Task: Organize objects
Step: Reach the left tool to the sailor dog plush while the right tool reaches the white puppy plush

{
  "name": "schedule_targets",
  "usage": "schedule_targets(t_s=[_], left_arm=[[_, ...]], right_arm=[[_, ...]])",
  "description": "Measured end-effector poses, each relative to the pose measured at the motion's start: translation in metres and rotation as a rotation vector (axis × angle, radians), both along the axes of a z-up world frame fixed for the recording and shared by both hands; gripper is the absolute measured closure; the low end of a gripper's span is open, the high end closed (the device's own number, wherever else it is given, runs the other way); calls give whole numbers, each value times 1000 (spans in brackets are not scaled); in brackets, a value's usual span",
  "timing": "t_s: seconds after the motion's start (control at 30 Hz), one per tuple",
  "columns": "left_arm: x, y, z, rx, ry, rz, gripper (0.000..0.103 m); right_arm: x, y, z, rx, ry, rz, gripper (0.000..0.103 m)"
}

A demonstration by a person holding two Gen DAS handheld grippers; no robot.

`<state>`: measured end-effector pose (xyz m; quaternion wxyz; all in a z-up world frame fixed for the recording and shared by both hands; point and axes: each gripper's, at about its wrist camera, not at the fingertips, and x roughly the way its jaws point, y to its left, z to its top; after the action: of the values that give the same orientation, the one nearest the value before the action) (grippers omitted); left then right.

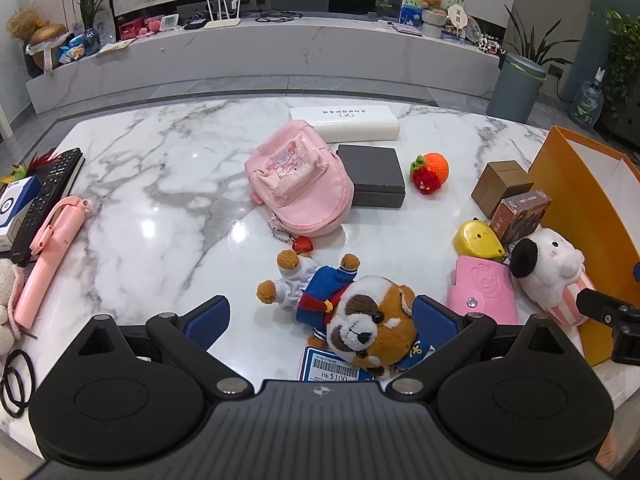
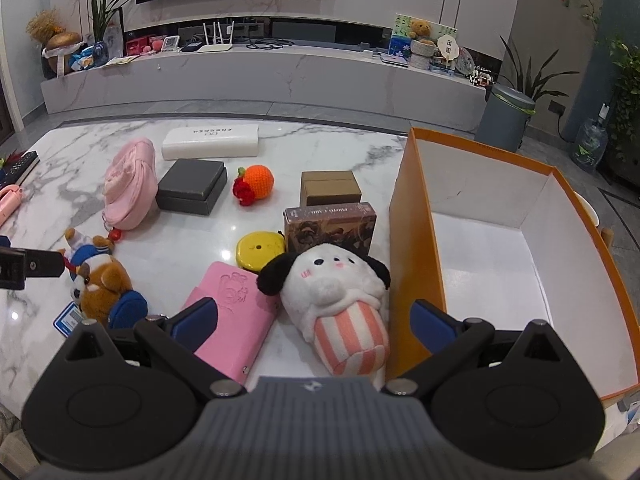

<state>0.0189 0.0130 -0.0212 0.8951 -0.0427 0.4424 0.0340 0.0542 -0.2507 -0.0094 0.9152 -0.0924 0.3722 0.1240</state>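
My left gripper (image 1: pixel 320 316) is open, its blue pads on either side of a brown-and-white plush dog in a blue outfit (image 1: pixel 352 316) lying on the marble table; the right pad is close to its ear. The dog also shows in the right wrist view (image 2: pixel 100 280). My right gripper (image 2: pixel 314 320) is open around a white plush with black ears and a pink-striped bottom (image 2: pixel 340 296), which lies against an open orange box (image 2: pixel 412 240) with a white inside. That plush (image 1: pixel 548 268) and box (image 1: pixel 592 200) show at the right of the left wrist view.
On the table lie a pink wallet (image 2: pixel 232 312), yellow round case (image 2: pixel 260 248), card box (image 2: pixel 330 228), brown box (image 2: pixel 330 188), crochet orange (image 2: pixel 256 184), dark grey box (image 2: pixel 192 192), pink backpack (image 1: pixel 300 184), white long box (image 1: pixel 344 122), pink stick (image 1: pixel 52 248) and remote (image 1: pixel 52 184).
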Motion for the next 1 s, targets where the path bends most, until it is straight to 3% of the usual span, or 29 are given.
schedule_targets(t_s=[0.3, 0.43, 0.63, 0.87, 1.0], left_arm=[[13, 8, -13, -94, 50, 36, 0], [19, 12, -19, -119, 71, 56, 0], [27, 11, -26, -130, 97, 55, 0], [37, 3, -35, -122, 126, 32, 0], [43, 3, -41, -155, 141, 33, 0]], right_arm=[[-11, 9, -1, -98, -171, 132, 1], [-5, 13, -1, -127, -169, 187, 1], [1, 21, -4, -287, -187, 290, 1], [11, 31, -20, -489, -155, 447, 1], [20, 38, -27, -561, -105, 527, 1]])
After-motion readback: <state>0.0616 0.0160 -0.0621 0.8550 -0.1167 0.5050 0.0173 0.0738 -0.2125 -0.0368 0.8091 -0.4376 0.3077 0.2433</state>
